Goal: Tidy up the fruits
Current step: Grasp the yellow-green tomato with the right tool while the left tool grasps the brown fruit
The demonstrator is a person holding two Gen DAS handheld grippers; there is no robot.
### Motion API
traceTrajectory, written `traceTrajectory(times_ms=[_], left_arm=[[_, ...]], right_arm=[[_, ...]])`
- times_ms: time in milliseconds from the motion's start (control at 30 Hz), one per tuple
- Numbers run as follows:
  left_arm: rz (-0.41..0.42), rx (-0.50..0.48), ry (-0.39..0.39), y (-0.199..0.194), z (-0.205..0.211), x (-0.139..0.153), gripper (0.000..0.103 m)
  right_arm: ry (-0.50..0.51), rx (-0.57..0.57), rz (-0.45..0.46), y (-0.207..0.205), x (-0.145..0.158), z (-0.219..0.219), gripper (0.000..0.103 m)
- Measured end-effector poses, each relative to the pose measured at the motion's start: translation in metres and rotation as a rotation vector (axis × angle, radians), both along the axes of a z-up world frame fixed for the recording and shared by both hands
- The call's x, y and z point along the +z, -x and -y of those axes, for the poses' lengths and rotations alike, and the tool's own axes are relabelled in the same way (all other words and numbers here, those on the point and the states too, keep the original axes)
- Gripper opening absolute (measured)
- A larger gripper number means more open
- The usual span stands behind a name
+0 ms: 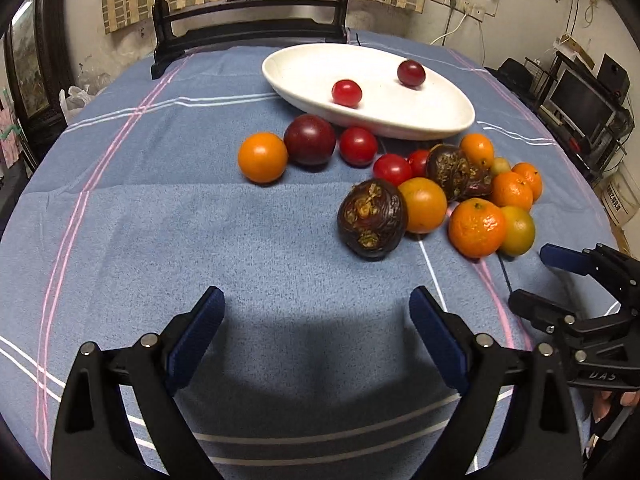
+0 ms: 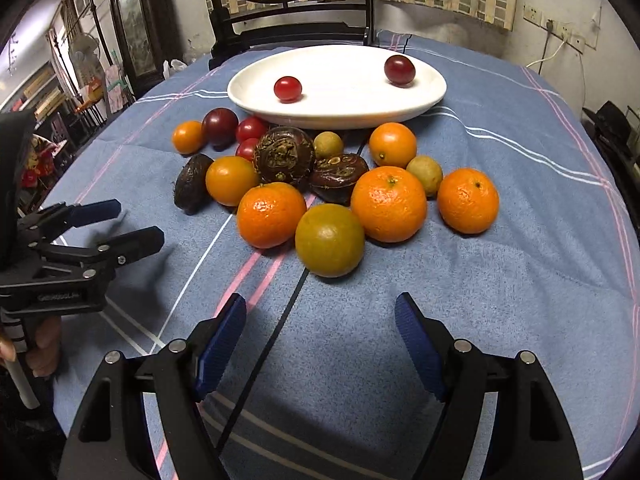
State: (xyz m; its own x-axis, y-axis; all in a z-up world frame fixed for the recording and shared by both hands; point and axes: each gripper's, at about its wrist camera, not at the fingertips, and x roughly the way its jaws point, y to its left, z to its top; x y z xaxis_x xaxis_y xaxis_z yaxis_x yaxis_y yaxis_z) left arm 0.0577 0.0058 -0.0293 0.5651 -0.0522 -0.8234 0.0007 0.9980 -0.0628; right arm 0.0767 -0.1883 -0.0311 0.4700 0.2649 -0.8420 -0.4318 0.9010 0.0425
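Note:
A white oval dish (image 1: 420, 120) (image 2: 400, 112) sits at the back of the table and holds a cherry tomato (image 1: 346, 92) (image 2: 287, 88) and a dark red plum (image 1: 411, 73) (image 2: 399, 69). In front of it lies a pile of fruit: mandarins (image 2: 389, 203), a greenish orange (image 2: 329, 240), dark water chestnuts (image 1: 372, 218) (image 2: 284, 155), cherry tomatoes (image 1: 358, 146) and a plum (image 1: 309, 139). My left gripper (image 1: 316, 300) (image 2: 138, 224) is open and empty, short of the pile. My right gripper (image 2: 320, 308) (image 1: 532, 276) is open and empty, just before the greenish orange.
A blue striped cloth (image 1: 160, 220) covers the round table. A dark wooden stand with a round screen (image 1: 248, 24) rises behind the dish. Shelves with a monitor (image 1: 580, 104) stand off the table at right.

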Motion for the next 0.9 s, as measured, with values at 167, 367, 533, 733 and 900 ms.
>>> traceTrajectory(times_ms=[167,367,533,733,900], left_arm=[[0.019,-0.008,-0.022,0.0,0.001,0.003,0.091],[0.012,-0.017,-0.026,-0.004,0.0,0.003,0.091],[0.007,-0.024,-0.051,-0.008,0.003,0.002,0.091],[0.007,-0.027,-0.081,-0.021,0.009,0.0,0.091],[-0.009,-0.061,-0.103,-0.032,0.021,-0.004,0.085]], right_arm=[[0.037,-0.02,0.015,-0.009,0.0,-0.006,0.076],[0.035,-0.064,-0.002,-0.028,-0.004,-0.011,0.052],[0.018,-0.084,0.008,-0.03,-0.003,-0.011,0.04],[-0.062,-0.07,-0.017,-0.02,0.001,0.003,0.037],[-0.105,-0.052,-0.018,-0.006,0.005,0.014,0.037]])
